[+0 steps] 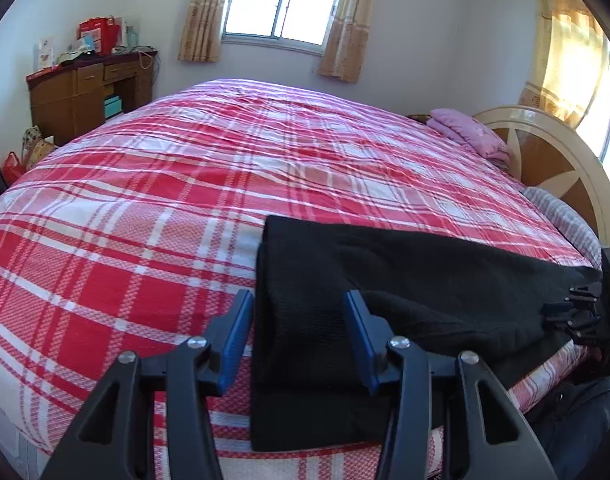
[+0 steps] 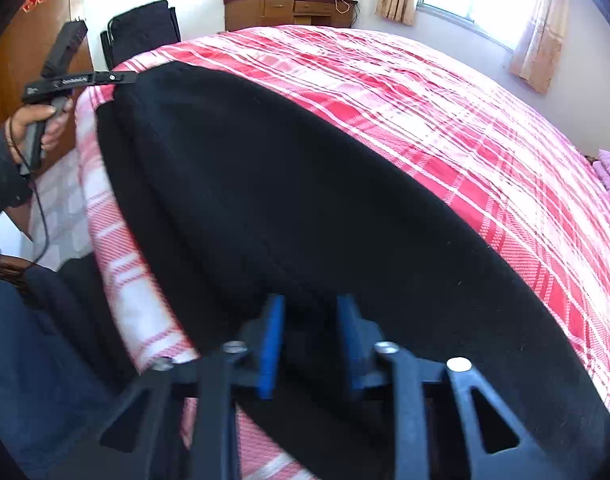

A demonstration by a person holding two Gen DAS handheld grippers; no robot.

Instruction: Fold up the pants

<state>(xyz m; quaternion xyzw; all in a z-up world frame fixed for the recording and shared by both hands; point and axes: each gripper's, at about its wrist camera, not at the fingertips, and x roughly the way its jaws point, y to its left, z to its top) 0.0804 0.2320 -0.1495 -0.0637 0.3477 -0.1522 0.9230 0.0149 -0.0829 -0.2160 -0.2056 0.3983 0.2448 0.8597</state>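
Two grippers are working at opposite ends of the black pants (image 1: 405,280), which are lying along the near edge of the plaid bedspread (image 1: 145,220). Left gripper (image 1: 299,340) is standing partly open, pads straddling cloth without pressing. Right gripper (image 2: 311,336) is narrower; contact is apparently absent.

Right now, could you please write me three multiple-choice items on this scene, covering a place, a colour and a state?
1. Where do the black fabric pants lie?
A on the floor
B along the near edge of the red-and-white plaid bed cover
C on the desk

2. What colour are the left gripper pads?
A blue
B yellow
C green

3. How is the bed's top?
A bare mattress
B heaped with laundry
C cover spread flat

B: the pants rest on the cover.
A: blue pads show.
C: the plaid lies smooth.
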